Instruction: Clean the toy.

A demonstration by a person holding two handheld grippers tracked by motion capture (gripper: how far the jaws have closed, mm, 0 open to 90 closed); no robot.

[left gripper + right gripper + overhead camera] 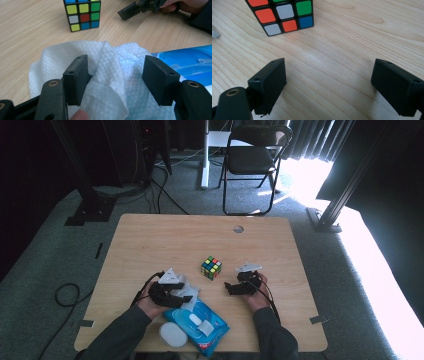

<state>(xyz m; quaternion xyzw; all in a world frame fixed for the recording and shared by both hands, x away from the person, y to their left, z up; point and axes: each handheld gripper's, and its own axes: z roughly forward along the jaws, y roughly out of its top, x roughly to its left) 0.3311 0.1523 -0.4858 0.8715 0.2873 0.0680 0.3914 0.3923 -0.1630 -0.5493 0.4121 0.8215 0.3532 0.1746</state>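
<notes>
Left gripper view: your left gripper (pixel 116 80) has fingers parted around the wipe (pixel 107 67); right gripper (pixel 329 87) fingers gape wide above the desk (pixel 342 50).

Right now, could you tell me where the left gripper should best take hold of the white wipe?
Probably the raised fold down the middle of the white wipe. It stands up between the left gripper's open jaws, so closing from straight above should pinch it; the flat edges lie against the table.

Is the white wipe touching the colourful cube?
Apart. In the left gripper view, a strip of bare wooden table lies between the white wipe and the colourful cube.
</notes>
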